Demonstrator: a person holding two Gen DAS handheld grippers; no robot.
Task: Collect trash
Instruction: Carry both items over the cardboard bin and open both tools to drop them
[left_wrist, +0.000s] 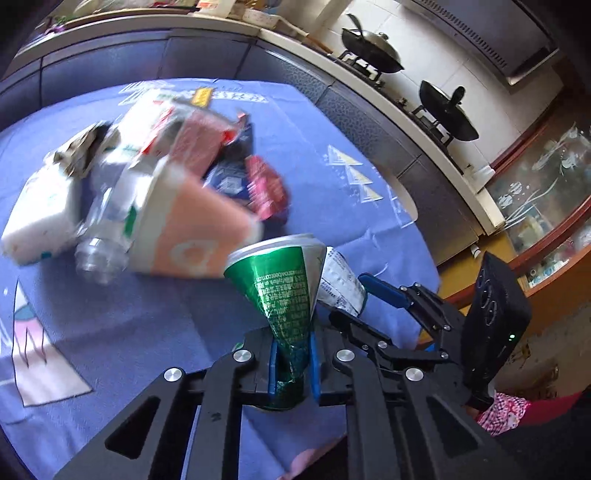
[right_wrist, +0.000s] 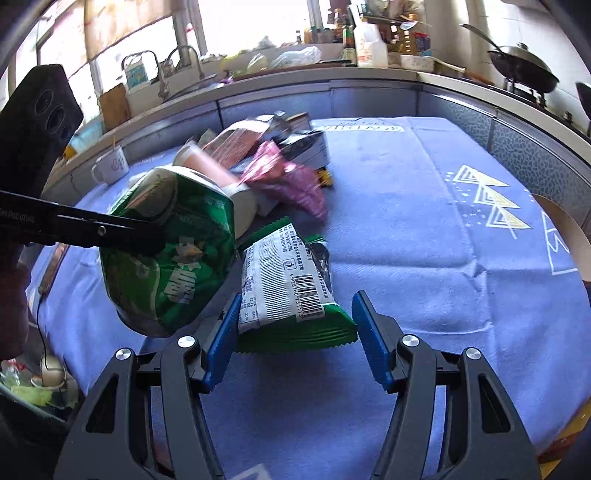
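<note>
Left hand-held gripper (left_wrist: 291, 365): clamped on a crushed green can (left_wrist: 284, 295), its blue pads pressed into the squashed lower end; the can looks clear of the surface, though that is hard to be sure of.

Right hand-held gripper (right_wrist: 291, 339): jaws apart, with a green-and-white snack wrapper (right_wrist: 288, 291) lying between them. The left pad is at the wrapper's edge, the right pad stands off it, so nothing is gripped yet.

Where the trash is: the can is in the left gripper; the wrapper lies flat on the blue cloth (right_wrist: 424, 240) that covers the surface, just beside the can.

Done so far: by my reading, one piece is picked up. No bin or bag shows in either view, so I cannot tell where it is meant to go.

Left to do: the wrapper, then the pile (left_wrist: 147, 177) farther back – a pink-and-white paper cup (left_wrist: 195, 232), a clear plastic bottle (left_wrist: 99, 240), cartons and a pink wrapper (right_wrist: 291, 177), all blurred.

Around: a white mug (right_wrist: 110, 166) at the far edge of the cloth, and woks (left_wrist: 373, 48) on the stove along the wall.

In the way: the held can hangs close to the right gripper's left finger, so the two grippers are crowded over the wrapper.
</note>
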